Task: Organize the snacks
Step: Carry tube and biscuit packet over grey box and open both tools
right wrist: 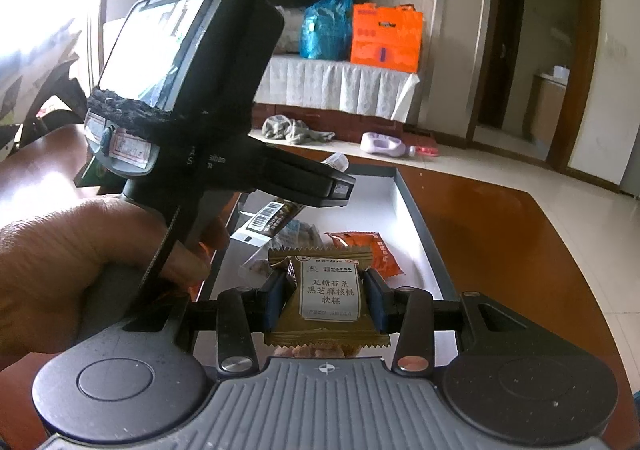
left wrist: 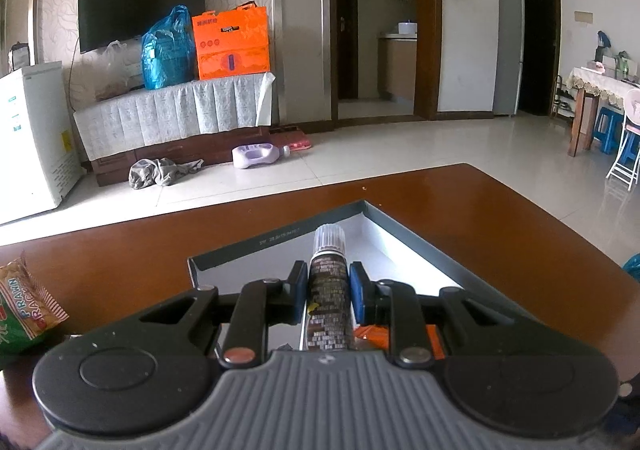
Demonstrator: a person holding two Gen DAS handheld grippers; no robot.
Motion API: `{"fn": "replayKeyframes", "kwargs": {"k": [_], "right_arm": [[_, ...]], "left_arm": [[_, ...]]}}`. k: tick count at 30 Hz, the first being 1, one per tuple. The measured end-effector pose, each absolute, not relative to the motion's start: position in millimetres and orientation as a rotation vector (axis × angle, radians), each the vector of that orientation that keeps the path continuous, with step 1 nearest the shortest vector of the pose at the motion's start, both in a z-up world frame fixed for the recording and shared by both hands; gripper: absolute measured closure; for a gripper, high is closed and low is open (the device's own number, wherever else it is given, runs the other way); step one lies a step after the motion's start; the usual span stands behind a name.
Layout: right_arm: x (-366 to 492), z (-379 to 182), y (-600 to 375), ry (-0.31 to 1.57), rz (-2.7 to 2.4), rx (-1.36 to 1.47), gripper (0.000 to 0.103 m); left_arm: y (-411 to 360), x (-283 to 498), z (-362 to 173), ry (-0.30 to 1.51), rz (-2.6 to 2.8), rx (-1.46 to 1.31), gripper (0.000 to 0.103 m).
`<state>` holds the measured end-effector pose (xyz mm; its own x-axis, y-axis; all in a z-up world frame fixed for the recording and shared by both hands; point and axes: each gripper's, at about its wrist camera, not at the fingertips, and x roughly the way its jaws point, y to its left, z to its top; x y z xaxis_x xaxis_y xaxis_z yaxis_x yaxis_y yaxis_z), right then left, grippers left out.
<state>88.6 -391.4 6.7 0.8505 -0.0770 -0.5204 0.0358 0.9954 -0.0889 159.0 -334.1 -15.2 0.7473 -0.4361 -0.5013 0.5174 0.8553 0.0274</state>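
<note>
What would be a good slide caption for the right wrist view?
Right hand-held gripper grips a gold snack packet over the open box, beside the left hand-held gripper.

Readable: "PRAWN" and part of "CRACKERS" in red on the green and yellow crinkled snack bag [left wrist: 24, 310] at the table's left edge; "无糖苔条黑芝麻核桃软糕" on the white label of the gold foil snack packet [right wrist: 326, 296]; a barcode, digits illegible, on the dark slim tube [right wrist: 276, 216].
</note>
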Motion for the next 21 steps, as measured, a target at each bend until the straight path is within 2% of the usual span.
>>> {"fn": "replayKeyframes", "kwargs": {"k": [21], "right_arm": [[101, 4, -396, 0.558, -0.070, -0.088, 0.060]], "left_arm": [[-332, 170, -16, 0.525, -0.528, 0.172, 0.082]]}}
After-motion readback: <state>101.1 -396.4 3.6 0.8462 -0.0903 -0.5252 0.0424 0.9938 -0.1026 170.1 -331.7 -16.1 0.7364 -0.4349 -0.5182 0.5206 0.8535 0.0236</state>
